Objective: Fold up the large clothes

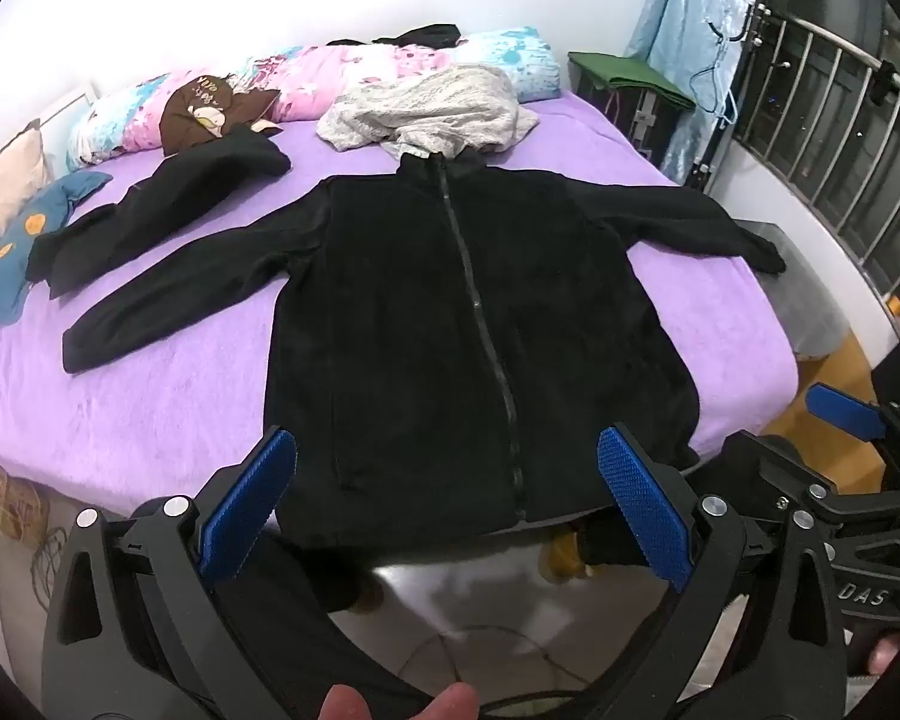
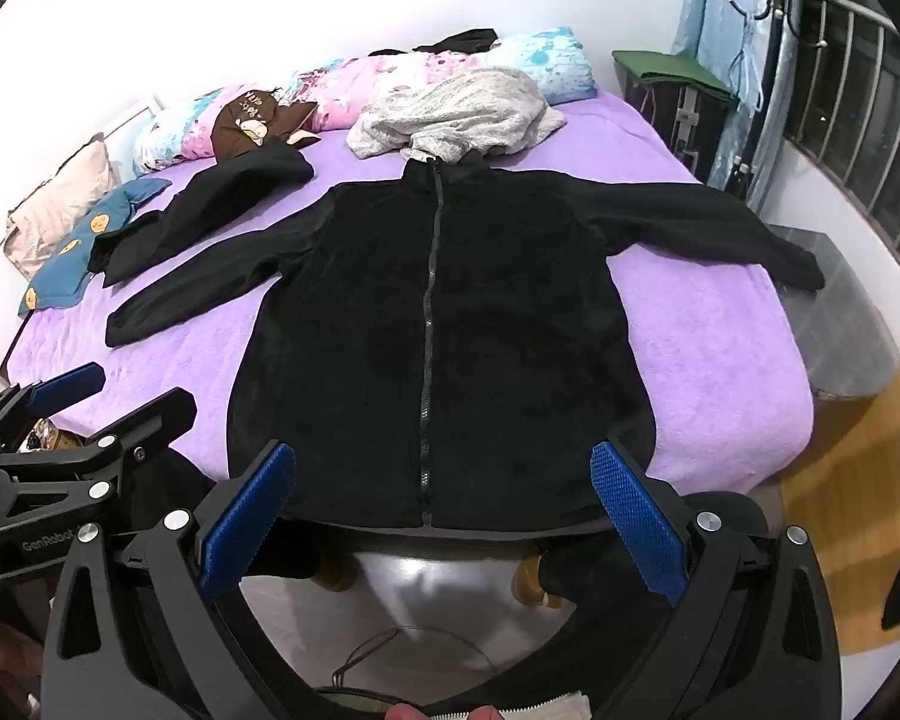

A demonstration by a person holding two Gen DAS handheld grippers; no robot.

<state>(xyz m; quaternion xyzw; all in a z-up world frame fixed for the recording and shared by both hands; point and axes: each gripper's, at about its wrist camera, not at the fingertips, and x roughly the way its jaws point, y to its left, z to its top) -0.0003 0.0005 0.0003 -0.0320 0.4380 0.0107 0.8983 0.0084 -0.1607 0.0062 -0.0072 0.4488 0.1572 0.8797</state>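
Jaws of left gripper [image 1: 447, 504] and right gripper [image 2: 444, 504] stood spread, empty, near jacket [image 1: 450, 330] hem on bed [image 1: 150, 408]. Folding unstarted; next likely needs a sleeve pinched.

Left hand-held gripper [image 1: 447, 483], right hand-held gripper [image 2: 444, 483]: black frames, blue ribbed pads, silver screws, white lettering.

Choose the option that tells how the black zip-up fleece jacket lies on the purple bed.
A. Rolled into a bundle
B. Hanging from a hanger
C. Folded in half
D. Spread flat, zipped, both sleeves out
D: the black fleece jacket lies flat on the purple bed, zip closed, with a sleeve stretched out to either side.
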